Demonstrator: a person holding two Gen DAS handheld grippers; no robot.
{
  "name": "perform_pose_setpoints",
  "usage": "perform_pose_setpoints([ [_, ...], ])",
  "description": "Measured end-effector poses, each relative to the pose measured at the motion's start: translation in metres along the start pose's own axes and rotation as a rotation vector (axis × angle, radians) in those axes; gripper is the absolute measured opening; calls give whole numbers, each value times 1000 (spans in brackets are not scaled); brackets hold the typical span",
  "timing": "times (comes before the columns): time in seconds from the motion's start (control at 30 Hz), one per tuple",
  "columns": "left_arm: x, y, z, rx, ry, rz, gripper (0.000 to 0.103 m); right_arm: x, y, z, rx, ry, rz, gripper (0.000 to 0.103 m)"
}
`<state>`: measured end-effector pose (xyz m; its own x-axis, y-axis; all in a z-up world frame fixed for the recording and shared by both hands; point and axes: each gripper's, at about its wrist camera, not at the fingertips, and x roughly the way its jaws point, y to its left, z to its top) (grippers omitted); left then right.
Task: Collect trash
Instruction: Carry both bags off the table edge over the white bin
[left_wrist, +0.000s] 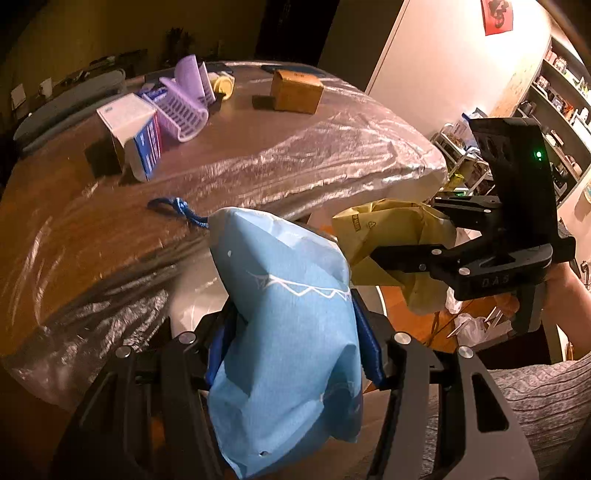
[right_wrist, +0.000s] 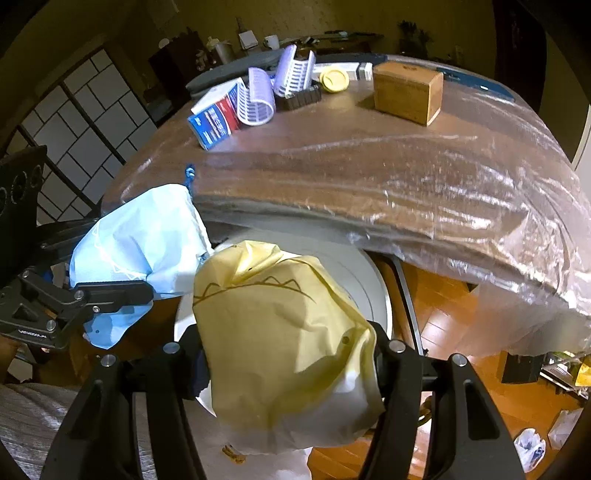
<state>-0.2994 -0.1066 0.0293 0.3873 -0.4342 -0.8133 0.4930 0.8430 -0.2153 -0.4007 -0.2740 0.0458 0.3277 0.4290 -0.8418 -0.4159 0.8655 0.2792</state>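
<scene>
My left gripper (left_wrist: 291, 354) is shut on a crumpled light blue paper bag (left_wrist: 288, 332) with a dark blue cord handle (left_wrist: 177, 208), held just off the table's near edge. It also shows in the right wrist view (right_wrist: 147, 243). My right gripper (right_wrist: 288, 354) is shut on a crumpled yellow paper bag (right_wrist: 288, 343), held above a round white bin (right_wrist: 365, 280) that stands below the table edge. In the left wrist view the right gripper (left_wrist: 417, 243) holds the yellow bag (left_wrist: 391, 229) to the right of the blue bag.
The wooden table (right_wrist: 369, 155) is covered in clear plastic sheet. On it stand a wooden box (right_wrist: 406, 92), purple baskets (right_wrist: 258, 99), a blue and white carton (right_wrist: 218, 118) and a yellow lid (right_wrist: 334, 79). Crumpled bits lie on the floor (right_wrist: 532, 446) at right.
</scene>
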Motion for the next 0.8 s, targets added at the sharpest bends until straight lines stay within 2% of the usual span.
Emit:
perform_pose_setpoints([
  [0.2,17,1,-10,6,40,15,57,11,-4,-4,1,21,-20,60],
  [0.8,51,9,-14,-8,86,53,57,41,-5,-7,16,41,-83,60],
])
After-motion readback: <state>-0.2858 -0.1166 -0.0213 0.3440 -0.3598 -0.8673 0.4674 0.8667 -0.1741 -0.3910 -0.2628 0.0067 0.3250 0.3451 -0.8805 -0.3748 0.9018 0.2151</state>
